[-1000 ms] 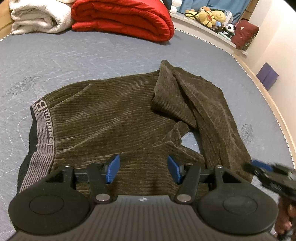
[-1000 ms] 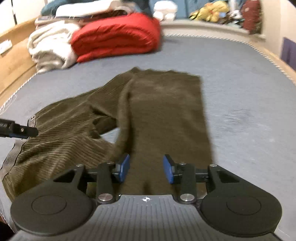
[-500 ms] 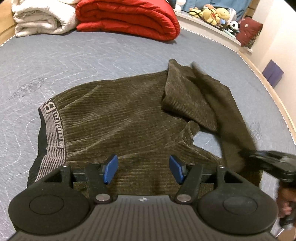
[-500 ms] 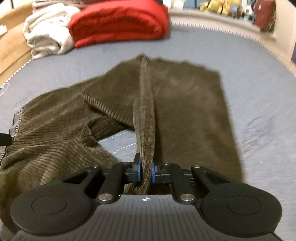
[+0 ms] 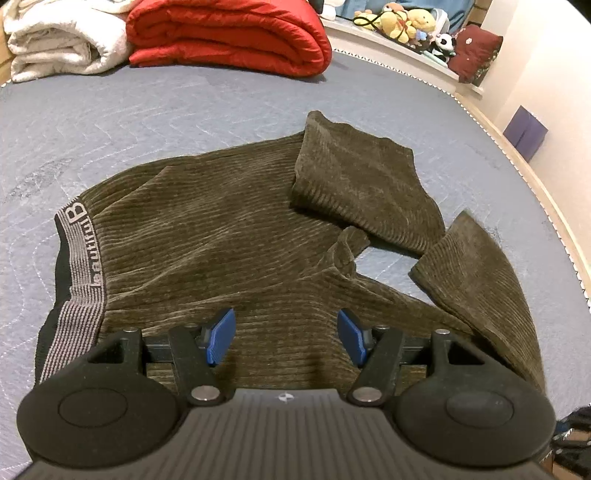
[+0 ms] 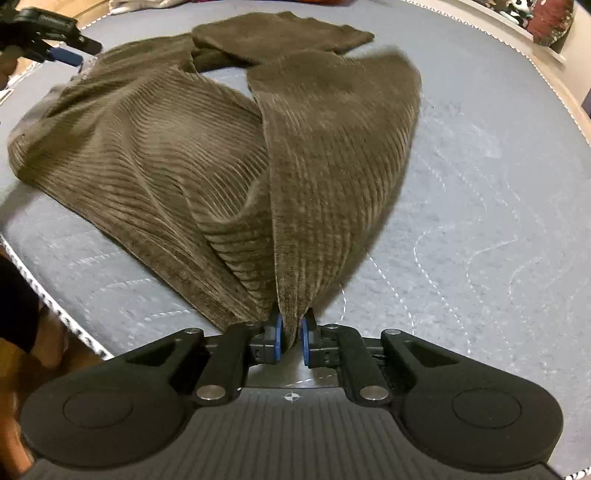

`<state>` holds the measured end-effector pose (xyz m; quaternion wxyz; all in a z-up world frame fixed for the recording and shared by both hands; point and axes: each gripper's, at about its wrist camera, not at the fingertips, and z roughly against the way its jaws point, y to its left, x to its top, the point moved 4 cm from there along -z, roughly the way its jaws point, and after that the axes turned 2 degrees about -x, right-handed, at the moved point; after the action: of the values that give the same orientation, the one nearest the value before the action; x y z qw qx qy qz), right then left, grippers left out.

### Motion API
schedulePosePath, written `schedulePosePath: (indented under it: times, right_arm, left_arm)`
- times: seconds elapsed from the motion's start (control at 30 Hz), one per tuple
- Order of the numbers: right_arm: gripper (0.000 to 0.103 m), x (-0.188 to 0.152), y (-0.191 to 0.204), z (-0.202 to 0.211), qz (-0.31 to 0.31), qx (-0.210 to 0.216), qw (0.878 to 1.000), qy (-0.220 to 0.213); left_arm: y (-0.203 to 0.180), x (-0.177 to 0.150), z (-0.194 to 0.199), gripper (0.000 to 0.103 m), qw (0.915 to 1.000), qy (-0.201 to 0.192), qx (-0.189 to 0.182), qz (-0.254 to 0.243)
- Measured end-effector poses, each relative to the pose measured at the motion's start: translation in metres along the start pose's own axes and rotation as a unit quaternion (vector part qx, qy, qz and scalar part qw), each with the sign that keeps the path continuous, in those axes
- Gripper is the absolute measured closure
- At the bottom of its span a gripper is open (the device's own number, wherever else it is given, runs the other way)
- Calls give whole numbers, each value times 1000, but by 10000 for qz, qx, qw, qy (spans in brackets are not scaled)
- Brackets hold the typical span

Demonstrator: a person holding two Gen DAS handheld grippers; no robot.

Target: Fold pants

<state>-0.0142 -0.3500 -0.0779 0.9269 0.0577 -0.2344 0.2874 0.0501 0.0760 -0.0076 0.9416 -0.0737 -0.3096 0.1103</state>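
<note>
Currently right gripper (image 6: 290,338) pinching pants (image 6: 184,147) leg, jaws easing open; left gripper (image 5: 283,338) hovering spread above seat; next: laying leg across.

Pants (image 5: 207,240) spread on the bed (image 5: 155,110), waistband (image 5: 79,258) at left, legs to the right. Far leg (image 5: 362,181) doubled back onto itself; near leg (image 6: 332,147) lifted off the bed. Behind, at the bed's far edge: folded blanket (image 5: 55,40) left, folded quilt (image 5: 229,33) just beside it on the right. Stuffed toys (image 5: 406,22) on a ledge beyond.
</note>
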Motion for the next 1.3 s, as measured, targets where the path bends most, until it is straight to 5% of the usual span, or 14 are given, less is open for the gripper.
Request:
schedulePosePath:
  times: [0.07, 0.2, 0.37, 0.77, 0.87, 0.97, 1.0, 1.17, 1.3]
  right_arm:
    - [86, 17, 1, 15, 28, -20, 9997, -243]
    - [59, 61, -3, 45, -18, -65, 9951, -989]
    - [55, 119, 10, 38, 74, -145, 9884, -1508]
    - [53, 209, 66, -125, -205, -1017, 9893, -1023]
    - [56, 211, 77, -151, 87, -851, 9939, -699]
    - [92, 211, 81, -153, 328, -903, 9925, -754]
    - [96, 211, 78, -150, 262, -937, 9923, -768]
    - [97, 203, 44, -93, -178, -1192, 9836, -1339]
    - [97, 173, -23, -2, -1159, -1477, 9609, -2035]
  left_arm:
    - [0, -1, -2, 36, 10000, 15, 28, -4]
    - [3, -1, -6, 36, 9999, 42, 106, -26]
    - [14, 1, -12, 36, 9997, 87, 209, 54]
    - [21, 14, -17, 36, 9985, 178, 217, 462]
    - [18, 16, -13, 36, 9985, 155, 161, 497]
    - [14, 18, -12, 35, 9987, 143, 134, 463]
    - [13, 17, -12, 35, 9988, 144, 136, 442]
    - [4, 11, -15, 35, 9993, 170, 96, 319]
    - [-7, 8, -14, 35, 9997, 168, -7, 161]
